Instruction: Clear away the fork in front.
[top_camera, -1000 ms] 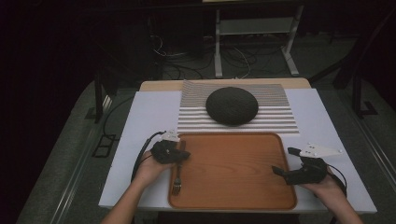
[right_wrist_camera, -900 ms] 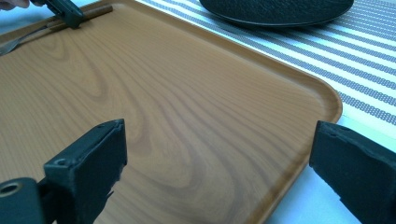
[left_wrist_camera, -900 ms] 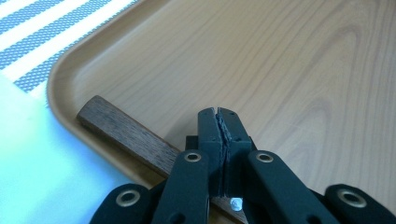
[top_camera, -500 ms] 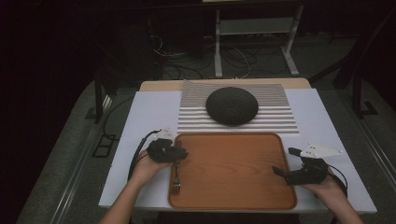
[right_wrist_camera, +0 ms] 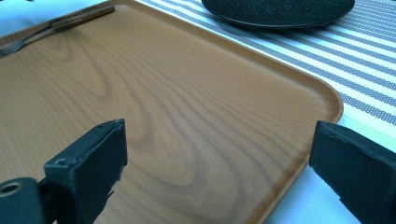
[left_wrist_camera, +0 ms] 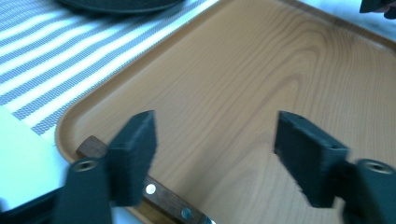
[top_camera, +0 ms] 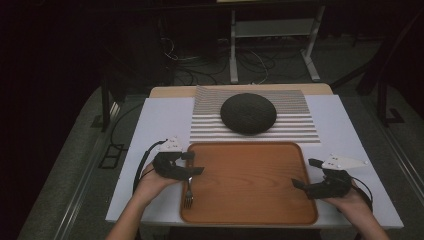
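Observation:
A fork [top_camera: 189,193] with a wooden handle [left_wrist_camera: 164,199] lies along the left rim of the brown wooden tray [top_camera: 250,200], tines toward the person. My left gripper [top_camera: 196,163] hovers just above the handle end. Its jaws have just been opening and stand apart [left_wrist_camera: 215,149] with nothing between them; the handle lies on the tray under the left jaw. My right gripper [top_camera: 303,173] is open at the tray's right edge [right_wrist_camera: 327,100], its jaws wide [right_wrist_camera: 219,163] over bare wood. In the right gripper view the fork [right_wrist_camera: 56,24] lies at the far rim.
A black domed plate [top_camera: 248,113] rests on a grey-striped placemat [top_camera: 300,127] behind the tray, all on a white tabletop [top_camera: 160,120]. Cables trail from both grippers. Beyond the table are a dark floor, cables and a metal stand.
The left gripper's jaws have come apart and let go of the fork's handle, and the gripper has lifted a little. The fork stays on the tray. The right gripper has kept still.

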